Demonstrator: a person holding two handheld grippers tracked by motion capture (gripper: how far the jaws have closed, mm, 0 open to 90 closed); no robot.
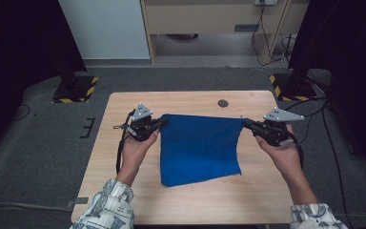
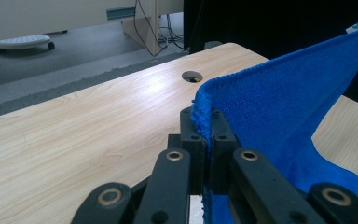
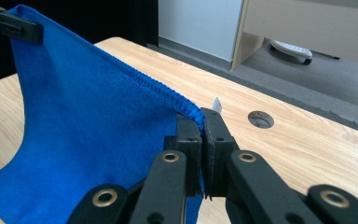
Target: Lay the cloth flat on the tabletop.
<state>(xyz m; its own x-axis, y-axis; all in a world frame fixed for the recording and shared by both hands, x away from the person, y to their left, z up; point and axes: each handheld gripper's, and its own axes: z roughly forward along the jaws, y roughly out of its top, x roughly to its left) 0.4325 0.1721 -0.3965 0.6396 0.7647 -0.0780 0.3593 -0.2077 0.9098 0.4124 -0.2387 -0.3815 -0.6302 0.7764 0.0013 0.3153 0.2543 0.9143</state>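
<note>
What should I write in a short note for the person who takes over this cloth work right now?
Left hand-held gripper: shut on the far left corner of the blue cloth.
Right hand-held gripper: shut on the far right corner, next to a small white tag.
Cloth: its far edge is stretched tight between the two grippers and lifted above the wooden table; the near part hangs down to the tabletop.
Done: both corners are gripped and the cloth is spread open.
Left: probably to lay it flat or fold it; keep both grips closed until it rests on the table.
</note>
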